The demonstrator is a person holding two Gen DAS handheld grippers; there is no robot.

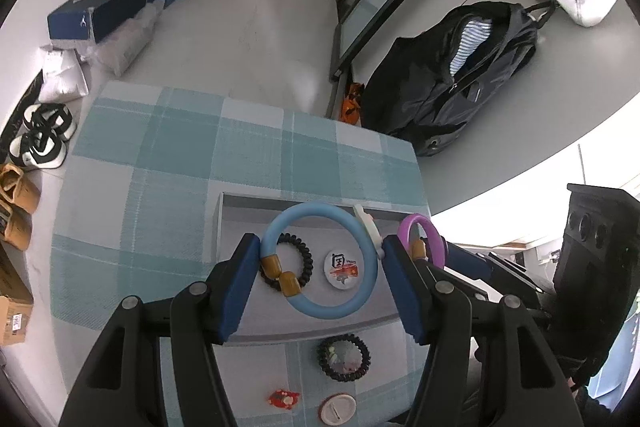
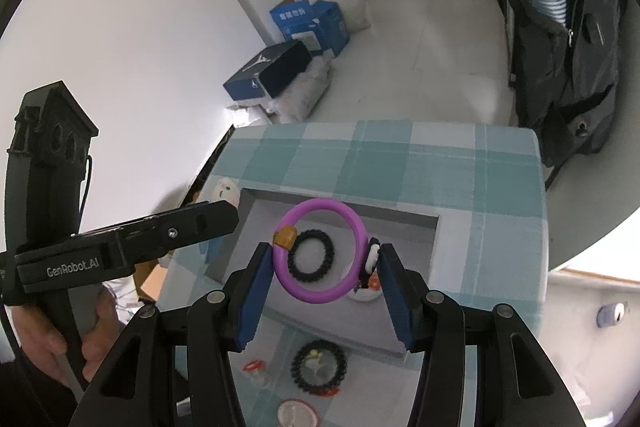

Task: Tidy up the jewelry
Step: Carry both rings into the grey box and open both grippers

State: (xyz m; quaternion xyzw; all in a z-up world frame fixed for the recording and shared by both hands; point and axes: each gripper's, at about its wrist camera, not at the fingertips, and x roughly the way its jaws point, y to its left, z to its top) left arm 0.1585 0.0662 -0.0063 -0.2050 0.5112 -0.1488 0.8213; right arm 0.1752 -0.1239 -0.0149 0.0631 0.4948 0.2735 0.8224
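Blue and ring-shaped, the bangle (image 1: 322, 261) is clamped between the pads of the left hand-held gripper (image 1: 320, 279), above the grey tray (image 1: 240, 211) on the checked desk (image 1: 168, 155); the right hand-held gripper (image 2: 320, 287) grips a purple bangle (image 2: 320, 251) over the same tray; a black coil hair tie (image 1: 298, 255) and a round badge (image 1: 345, 267) lie inside the tray; another coil tie (image 1: 344, 357) rests on the desk just outside the tray.

Both grippers, left (image 1: 320, 279) and right (image 2: 326, 287), have black linkages with silver pivots and blue pads (image 1: 240, 287); "GenRobot.AI" marks one; bare-skinned hand (image 2: 60, 339).
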